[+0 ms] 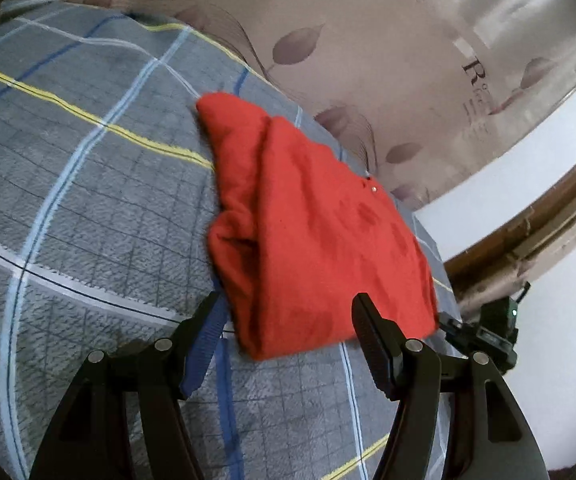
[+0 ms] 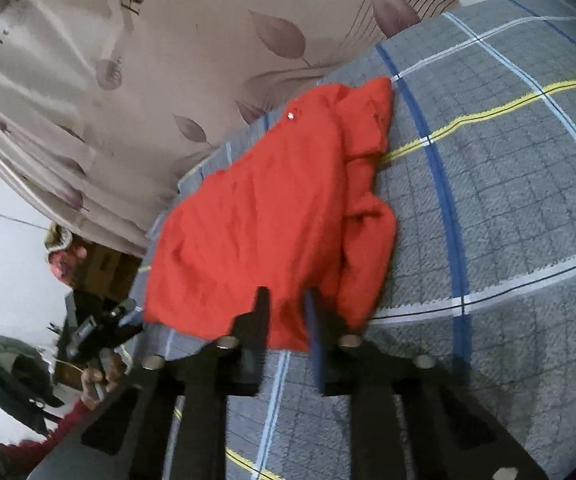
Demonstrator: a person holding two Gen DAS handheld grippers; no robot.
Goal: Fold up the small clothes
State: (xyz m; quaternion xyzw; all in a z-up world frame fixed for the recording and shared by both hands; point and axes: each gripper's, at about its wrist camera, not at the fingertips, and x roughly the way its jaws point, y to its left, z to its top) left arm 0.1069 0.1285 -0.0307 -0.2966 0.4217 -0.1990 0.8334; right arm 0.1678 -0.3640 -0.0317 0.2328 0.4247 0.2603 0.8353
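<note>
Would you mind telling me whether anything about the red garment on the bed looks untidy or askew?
Yes: the red garment lies bunched rather than flat on the grey plaid blanket, with a rumpled roll along one side, close to the bed's edge by the curtain.

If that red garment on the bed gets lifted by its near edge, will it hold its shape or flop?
The red garment would probably flop: it lies in soft folds and rumpled layers, so lifting one edge would likely let the rest hang and unfold. It looks thin and light. On the fuzzy plaid blanket it would likely drag and bunch rather than slide cleanly.
</note>
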